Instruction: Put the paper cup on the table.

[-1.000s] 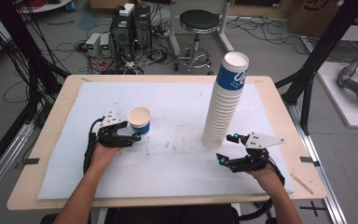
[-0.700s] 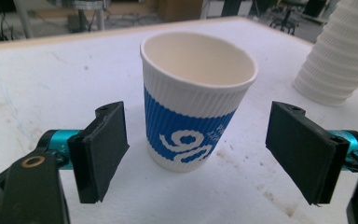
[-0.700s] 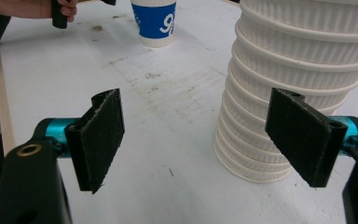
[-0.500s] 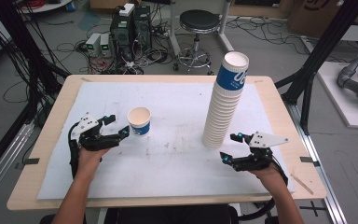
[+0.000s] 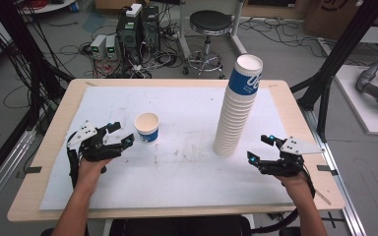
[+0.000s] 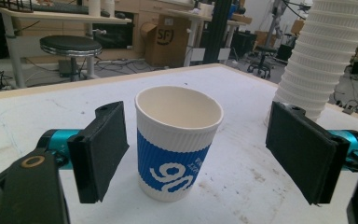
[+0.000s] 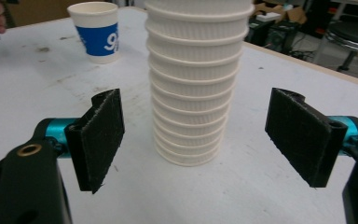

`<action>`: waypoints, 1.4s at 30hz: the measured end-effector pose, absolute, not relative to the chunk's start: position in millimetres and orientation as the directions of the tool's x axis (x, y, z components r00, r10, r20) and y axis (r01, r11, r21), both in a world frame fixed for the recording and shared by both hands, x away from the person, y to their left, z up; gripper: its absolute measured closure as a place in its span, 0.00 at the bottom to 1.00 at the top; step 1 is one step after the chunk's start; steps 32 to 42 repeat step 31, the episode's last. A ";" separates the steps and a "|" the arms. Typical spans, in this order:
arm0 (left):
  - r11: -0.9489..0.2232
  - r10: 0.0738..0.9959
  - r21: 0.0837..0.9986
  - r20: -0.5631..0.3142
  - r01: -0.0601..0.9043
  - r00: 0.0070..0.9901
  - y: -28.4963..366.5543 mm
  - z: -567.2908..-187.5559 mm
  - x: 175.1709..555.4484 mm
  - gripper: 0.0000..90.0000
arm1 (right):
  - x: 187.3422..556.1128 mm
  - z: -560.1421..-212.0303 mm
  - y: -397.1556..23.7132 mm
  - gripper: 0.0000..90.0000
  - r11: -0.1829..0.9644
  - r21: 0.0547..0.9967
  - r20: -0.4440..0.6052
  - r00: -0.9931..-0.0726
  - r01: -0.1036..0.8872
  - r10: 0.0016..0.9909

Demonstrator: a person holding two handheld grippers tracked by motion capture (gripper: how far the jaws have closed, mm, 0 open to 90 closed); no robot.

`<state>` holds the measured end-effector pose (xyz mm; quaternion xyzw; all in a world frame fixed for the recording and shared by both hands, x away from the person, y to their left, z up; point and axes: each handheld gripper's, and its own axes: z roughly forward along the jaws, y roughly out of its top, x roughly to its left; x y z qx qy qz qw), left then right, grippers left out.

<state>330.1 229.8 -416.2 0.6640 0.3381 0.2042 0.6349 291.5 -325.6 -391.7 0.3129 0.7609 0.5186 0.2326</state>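
Note:
A single paper cup (image 5: 146, 128), white with a blue band, stands upright on the white mat. My left gripper (image 5: 121, 133) is open just to its left, and its fingertips stop short of the cup. In the left gripper view the cup (image 6: 177, 144) stands ahead between the wide black pads (image 6: 100, 149), touching neither. A tall stack of the same cups (image 5: 236, 108) stands at centre right. My right gripper (image 5: 259, 148) is open a little to the right of the stack's base. The stack (image 7: 193, 93) rises ahead of its open pads (image 7: 303, 140), clear of both.
The white mat (image 5: 187, 172) covers most of the wooden table (image 5: 325, 196). Beyond the table's far edge are a stool (image 5: 207, 22), computer boxes (image 5: 138, 24) and cables on the floor. Black frame posts stand at both sides.
My left gripper has drawn back to the left, away from the single cup, which stays standing. My right gripper has shifted a little to the right, away from the stack.

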 end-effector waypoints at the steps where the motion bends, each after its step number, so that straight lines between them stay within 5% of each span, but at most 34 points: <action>1: 0.027 0.707 0.981 -0.154 0.191 0.690 228.9 -416.5 328.4 0.23 | 291.3 -391.9 -326.4 0.22 0.262 0.936 -0.028 -0.690 0.236 0.723; 42: 0.030 0.715 0.979 -0.161 0.200 0.680 231.6 -418.2 329.8 0.23 | 291.9 -392.5 -331.4 0.22 0.263 0.935 -0.038 -0.670 0.238 0.742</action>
